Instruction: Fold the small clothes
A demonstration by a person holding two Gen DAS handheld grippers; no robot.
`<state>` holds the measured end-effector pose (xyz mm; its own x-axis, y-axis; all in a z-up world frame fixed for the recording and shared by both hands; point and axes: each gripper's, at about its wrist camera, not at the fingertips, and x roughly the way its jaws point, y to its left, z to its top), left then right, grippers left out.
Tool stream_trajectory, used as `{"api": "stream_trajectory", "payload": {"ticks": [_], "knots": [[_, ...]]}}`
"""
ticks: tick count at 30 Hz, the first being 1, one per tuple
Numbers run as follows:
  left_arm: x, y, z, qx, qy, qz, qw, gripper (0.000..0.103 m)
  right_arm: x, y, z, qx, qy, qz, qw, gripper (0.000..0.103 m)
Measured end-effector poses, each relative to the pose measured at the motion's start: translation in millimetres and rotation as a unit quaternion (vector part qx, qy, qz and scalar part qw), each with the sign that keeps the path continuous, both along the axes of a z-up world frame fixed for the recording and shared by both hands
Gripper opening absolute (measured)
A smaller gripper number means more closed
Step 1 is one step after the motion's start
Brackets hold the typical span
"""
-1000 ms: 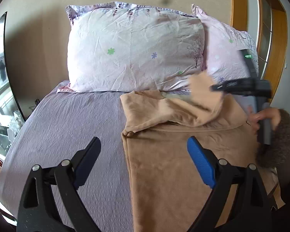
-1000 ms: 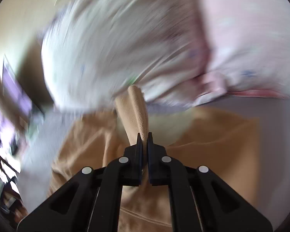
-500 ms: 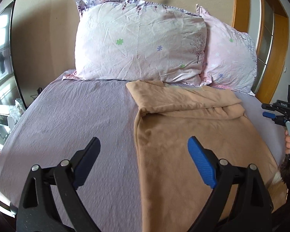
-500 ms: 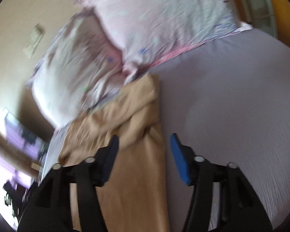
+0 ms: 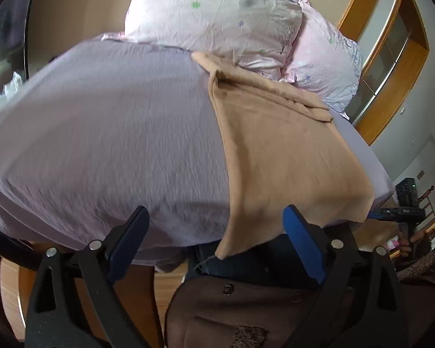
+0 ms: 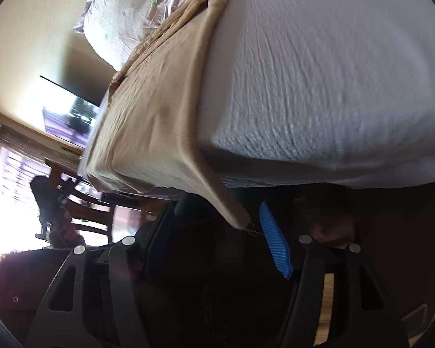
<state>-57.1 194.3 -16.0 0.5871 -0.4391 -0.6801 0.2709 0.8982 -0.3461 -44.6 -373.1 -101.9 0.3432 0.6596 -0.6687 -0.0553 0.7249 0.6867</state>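
Observation:
A tan garment [image 5: 278, 145] lies flat on the lilac bed sheet [image 5: 116, 133], its far end folded over near the pillows and its near hem hanging over the bed's front edge. My left gripper [image 5: 214, 243] is open and empty, just below the left corner of that hem. In the right wrist view the same garment [image 6: 150, 121] drapes over the bed edge, and its right corner hangs between the fingers of my open right gripper [image 6: 214, 237]. The right gripper also shows at the far right of the left wrist view [image 5: 397, 211].
Two pale floral pillows [image 5: 217, 20] lean against the wall at the bed's head. A wooden door frame [image 5: 391, 58] stands at the right. The person's brown coat [image 5: 275, 313] is close below the grippers. A chair and bright window [image 6: 81, 211] lie to the left.
The right gripper let go of the folded-over end of the garment and opened. Both grippers then dropped down to the near hem at the bed's front edge.

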Motion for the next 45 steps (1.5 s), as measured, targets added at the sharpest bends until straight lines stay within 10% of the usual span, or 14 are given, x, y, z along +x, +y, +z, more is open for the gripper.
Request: {"api": "stream_trajectory", "payload": {"ticks": [6,9,14,21,28,35,40,43,45], "knots": [[15.5,-17.7,-31.6,-0.044,0.035,-0.025,0.9981,0.087,17.7,17.8,-33.0,0.108,-0.025,0.025,0.994,0.051],[27.8,-23.9,-47.4,-0.089,0.065,-0.033,0.9934,0.059,12.0,20.0,-35.2,0.147,-0.047,0.04,0.987,0.016],[36.3,-29.1,-78.8,-0.189,0.133,-0.042,0.9721,0.004,-0.1,25.4,-27.3,0.152,-0.07,0.058,0.984,0.007],[26.0,-21.1,4.1,-0.2,0.034,-0.058,0.9775,0.004,12.4,26.0,61.2,0.152,-0.202,0.055,0.966,0.007],[148.1,-40.8,85.3,-0.174,-0.047,-0.025,0.9833,0.004,144.7,16.5,156.0,0.09,-0.305,-0.042,0.947,0.007],[327.9,-84.2,51.4,-0.146,0.039,0.051,0.9873,0.004,306.4,13.4,111.3,0.005,-0.198,-0.151,0.968,0.007],[367.4,-76.0,15.2,-0.175,0.1,0.084,0.9758,0.009,350.9,6.1,57.2,-0.002,-0.081,-0.187,0.979,0.008],[367.3,-53.8,20.2,-0.197,0.085,0.127,0.9684,0.054,355.7,6.2,56.4,0.003,-0.08,-0.185,0.979,0.039],[361.2,-38.9,28.7,-0.189,0.072,0.153,0.9672,0.062,344.3,4.3,69.0,-0.012,-0.114,-0.198,0.974,0.093]]}}
